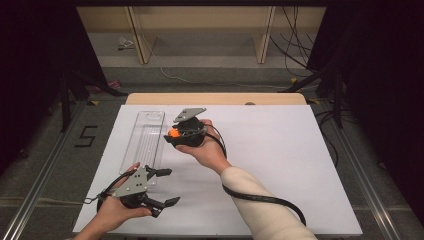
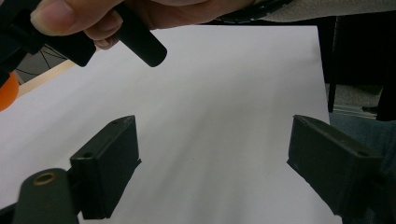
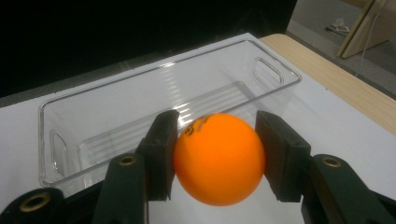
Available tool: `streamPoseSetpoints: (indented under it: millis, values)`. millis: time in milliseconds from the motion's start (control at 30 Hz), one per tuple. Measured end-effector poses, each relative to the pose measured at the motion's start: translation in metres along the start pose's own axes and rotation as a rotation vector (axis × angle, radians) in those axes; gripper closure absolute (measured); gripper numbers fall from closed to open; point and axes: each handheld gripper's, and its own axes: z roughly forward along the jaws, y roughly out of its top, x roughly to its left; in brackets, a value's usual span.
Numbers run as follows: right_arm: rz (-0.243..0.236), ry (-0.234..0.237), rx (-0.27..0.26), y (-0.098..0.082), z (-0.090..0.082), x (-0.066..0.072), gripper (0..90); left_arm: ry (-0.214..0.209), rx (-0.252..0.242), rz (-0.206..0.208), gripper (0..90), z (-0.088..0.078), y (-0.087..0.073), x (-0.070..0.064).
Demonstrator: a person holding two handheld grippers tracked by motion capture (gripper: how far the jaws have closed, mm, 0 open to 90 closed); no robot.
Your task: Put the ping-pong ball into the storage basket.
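Right gripper [image 1: 172,134] clamped on an orange ball [image 3: 219,158], one black pad [image 3: 161,151] pressed to each side, some dark print visible on the ball's top. Ball held above the white table sheet [image 1: 280,150], just beside the long edge of a clear plastic bin [image 3: 154,102]; in the right gripper view the bin directly behind the ball, with a handle slot at each end and a ribbed floor. In the high view, ball [image 1: 173,133] right at the bin's [image 1: 145,137] right-hand wall, about halfway along. Left gripper [image 1: 168,187] low at the near left of the sheet, close to the bin's near end, jaws spread wide with nothing between them. In the left gripper view, pads [image 2: 112,161] far apart over bare sheet, right hand [image 2: 116,16] at the top.
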Motion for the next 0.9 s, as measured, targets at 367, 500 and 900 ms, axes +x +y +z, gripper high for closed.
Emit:
streamPoseSetpoints:
  millis: [367, 500, 900]
  values:
    - [-0.008, 0.002, 0.0, 0.0048, 0.0031, 0.0018, 51.4, 0.0, 0.001, 0.007, 15.8, 0.0, 0.0, -0.0001]
    - [-0.007, 0.006, 0.001, 0.0051, 0.0048, 0.0023, 51.4, 0.001, 0.001, 0.01, 15.8, 0.0, -0.0001, -0.0005]
    - [-0.013, 0.009, 0.004, 0.0097, 0.0081, 0.004, 51.4, 0.0, 0.004, 0.015, 15.8, 0.0001, 0.0, -0.0009]
